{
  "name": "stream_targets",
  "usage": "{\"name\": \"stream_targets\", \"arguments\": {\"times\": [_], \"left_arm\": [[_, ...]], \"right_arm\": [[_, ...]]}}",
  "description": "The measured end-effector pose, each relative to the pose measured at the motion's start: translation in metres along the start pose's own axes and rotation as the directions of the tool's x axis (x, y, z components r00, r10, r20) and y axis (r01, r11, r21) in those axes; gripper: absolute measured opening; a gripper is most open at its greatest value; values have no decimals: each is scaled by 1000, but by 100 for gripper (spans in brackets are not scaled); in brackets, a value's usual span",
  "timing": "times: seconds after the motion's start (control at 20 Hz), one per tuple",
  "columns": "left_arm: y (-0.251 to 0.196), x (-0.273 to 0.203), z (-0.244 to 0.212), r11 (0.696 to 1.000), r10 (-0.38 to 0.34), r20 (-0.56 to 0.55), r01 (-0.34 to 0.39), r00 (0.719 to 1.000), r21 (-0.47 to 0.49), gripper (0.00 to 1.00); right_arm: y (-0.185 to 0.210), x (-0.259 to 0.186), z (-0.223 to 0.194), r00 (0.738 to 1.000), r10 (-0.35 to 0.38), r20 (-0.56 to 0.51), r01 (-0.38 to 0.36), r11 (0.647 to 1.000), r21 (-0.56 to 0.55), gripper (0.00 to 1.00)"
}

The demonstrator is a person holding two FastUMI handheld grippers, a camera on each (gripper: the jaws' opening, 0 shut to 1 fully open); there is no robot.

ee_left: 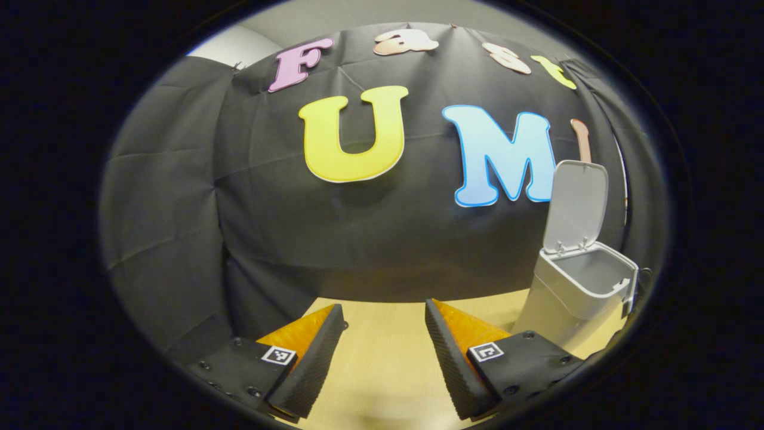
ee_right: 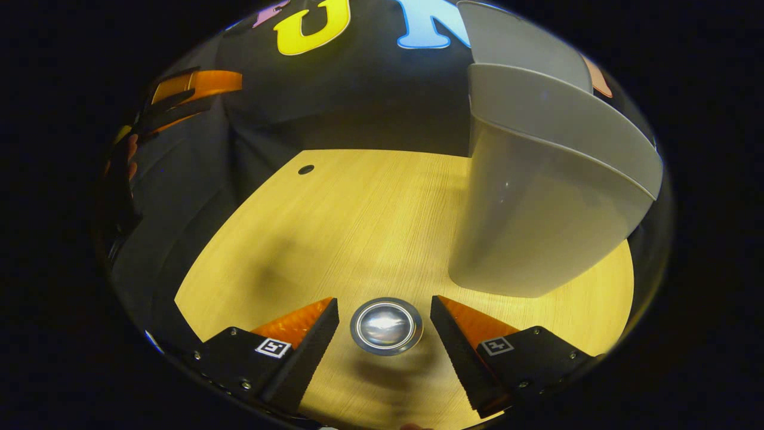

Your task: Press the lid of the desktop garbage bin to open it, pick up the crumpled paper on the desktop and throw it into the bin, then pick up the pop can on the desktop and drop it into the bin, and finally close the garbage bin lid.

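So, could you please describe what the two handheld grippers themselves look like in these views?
Each gripper, left gripper and right gripper, has two wedge-shaped fingers with ribbed inner faces, mounted on dark blocks fastened with small screws. Each block carries a small square black-and-white marker. The right gripper view also shows the left gripper from outside, upper left, as a dark frame.

The left gripper view is aimed level at the wall, bin (ee_left: 582, 286) off right. The right gripper view is angled down, close; bin (ee_right: 537, 197) and desk (ee_right: 358, 227) are shared.
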State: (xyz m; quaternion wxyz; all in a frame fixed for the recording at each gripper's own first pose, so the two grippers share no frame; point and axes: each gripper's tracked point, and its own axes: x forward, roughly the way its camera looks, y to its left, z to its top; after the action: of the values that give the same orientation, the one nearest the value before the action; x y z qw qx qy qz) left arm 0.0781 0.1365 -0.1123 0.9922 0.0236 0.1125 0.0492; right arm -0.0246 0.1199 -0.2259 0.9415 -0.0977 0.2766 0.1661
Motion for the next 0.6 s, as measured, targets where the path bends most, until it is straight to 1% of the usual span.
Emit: {"name": "stream_targets", "arguments": {"times": [0.35,0.5,0.55,0.6], "left_arm": [[5,9,-8,1000,-1,-18,1,1000,-3,90],[6,11,-12,1000,-1,-27,0,1000,-11,89],[6,12,-12,1000,0,-29,0,1000,-14,91],[8,11,-13,1000,1,-31,-2,1000,-16,91]], "right_arm": [[-6,16,-16,997,-40,-71,37,998,-43,99],[-6,21,-24,993,-46,-111,40,997,-59,99],[-5,20,-23,993,-47,-106,40,997,-71,93],[-5,21,-24,992,-46,-116,37,996,-77,85]]}}
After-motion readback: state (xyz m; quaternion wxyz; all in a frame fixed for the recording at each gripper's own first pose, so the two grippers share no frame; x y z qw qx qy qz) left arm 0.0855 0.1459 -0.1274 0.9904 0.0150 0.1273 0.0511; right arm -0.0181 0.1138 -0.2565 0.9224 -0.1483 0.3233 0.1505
